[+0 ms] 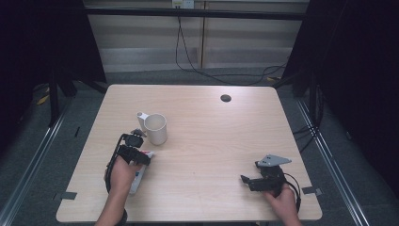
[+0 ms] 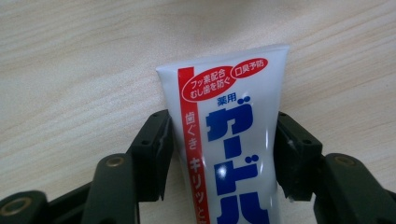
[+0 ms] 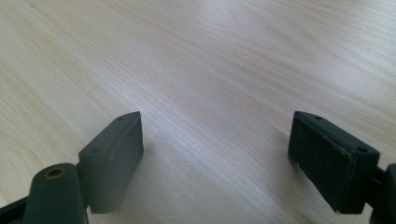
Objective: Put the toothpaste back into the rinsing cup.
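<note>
A pale wood-grain tabletop [image 1: 202, 155] stands on grey carpet, dark curtains at both sides. The left tool [image 2: 223, 140] has its jaws pressed against both sides of a toothpaste tube [image 2: 233, 140] lying near a white mug [image 1: 155, 128]. The right tool [image 3: 215, 154] rests wide open over bare wood.

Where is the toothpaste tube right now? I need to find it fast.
The toothpaste tube lies on the table's near-left part, between the left gripper's jaws, just in front of the white mug.
</note>
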{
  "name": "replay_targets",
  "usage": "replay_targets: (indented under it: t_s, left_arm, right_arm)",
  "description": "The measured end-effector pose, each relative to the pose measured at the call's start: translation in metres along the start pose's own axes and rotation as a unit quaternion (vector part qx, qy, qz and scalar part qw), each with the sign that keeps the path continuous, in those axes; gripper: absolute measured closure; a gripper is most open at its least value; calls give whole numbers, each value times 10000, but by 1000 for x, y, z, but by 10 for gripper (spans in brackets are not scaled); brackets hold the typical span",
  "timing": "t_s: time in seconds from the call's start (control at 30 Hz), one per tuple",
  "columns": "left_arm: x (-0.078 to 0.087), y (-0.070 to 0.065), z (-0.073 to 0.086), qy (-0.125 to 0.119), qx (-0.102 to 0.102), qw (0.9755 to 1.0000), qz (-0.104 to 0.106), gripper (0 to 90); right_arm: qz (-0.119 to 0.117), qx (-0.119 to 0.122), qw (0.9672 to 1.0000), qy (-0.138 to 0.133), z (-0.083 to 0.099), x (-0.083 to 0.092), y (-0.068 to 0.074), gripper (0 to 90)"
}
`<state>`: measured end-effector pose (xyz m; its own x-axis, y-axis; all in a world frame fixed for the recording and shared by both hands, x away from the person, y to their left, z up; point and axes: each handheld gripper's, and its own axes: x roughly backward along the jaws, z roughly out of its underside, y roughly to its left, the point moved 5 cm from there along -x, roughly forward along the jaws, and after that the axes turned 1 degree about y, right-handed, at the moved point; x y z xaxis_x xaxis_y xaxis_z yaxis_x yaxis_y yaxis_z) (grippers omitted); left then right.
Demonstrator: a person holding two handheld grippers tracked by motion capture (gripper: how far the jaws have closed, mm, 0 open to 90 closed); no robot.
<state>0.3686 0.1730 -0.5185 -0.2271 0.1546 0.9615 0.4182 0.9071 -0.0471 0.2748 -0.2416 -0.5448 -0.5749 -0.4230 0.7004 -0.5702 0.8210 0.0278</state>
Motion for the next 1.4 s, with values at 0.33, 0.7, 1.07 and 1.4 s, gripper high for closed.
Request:
replay_targets:
  t_s: [0.33,0.7,1.07,1.4]
  left_arm:
    - [11,-1,2,-353,28,9991,220,633]
    - [28,2,3,-886,62,9954,374,642]
    - [46,2,0,-1582,158,9867,351,658]
    - [61,5,-2,-1985,192,9788,467,655]
  right_arm:
    - [-9,-13,10000,4,0,0,0,175]
    - [-9,-5,10000,0,0,0,0,175]
    - [-7,-16,10000,6,0,0,0,175]
    - [-8,-12,10000,4,0,0,0,175]
